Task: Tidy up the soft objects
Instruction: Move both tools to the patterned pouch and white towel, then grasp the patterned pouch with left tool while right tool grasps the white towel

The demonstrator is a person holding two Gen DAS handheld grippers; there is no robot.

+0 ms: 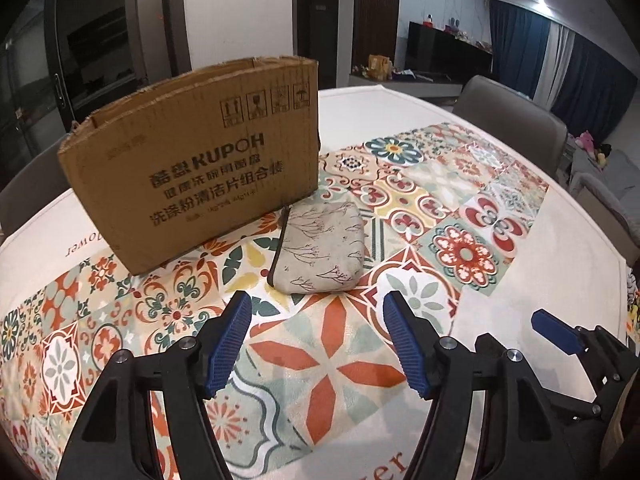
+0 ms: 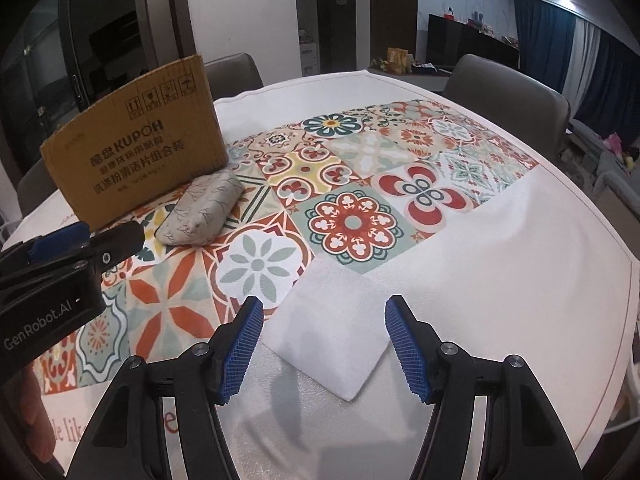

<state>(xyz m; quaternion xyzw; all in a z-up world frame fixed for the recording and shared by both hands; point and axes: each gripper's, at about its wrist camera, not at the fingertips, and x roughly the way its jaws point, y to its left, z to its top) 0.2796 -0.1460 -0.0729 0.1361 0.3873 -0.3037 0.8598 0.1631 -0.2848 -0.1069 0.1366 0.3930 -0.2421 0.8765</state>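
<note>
A beige fabric zip pouch (image 1: 320, 248) with a plant print lies on the patterned tablecloth, touching the front of an open cardboard box (image 1: 192, 168). My left gripper (image 1: 316, 312) is open and empty, just short of the pouch. In the right wrist view the pouch (image 2: 200, 210) and the box (image 2: 136, 140) are at the far left. A folded white cloth (image 2: 332, 324) lies flat on the table. My right gripper (image 2: 324, 316) is open and empty, its fingers either side of the cloth's near part. The left gripper (image 2: 84, 240) shows at the left edge, the right gripper (image 1: 560, 332) at the lower right.
The table (image 2: 520, 260) has a white cover with a tiled floral panel. Grey chairs (image 2: 508, 92) stand along its far side and another chair (image 2: 232, 70) behind the box. A sofa with toys (image 1: 600, 160) is at the right.
</note>
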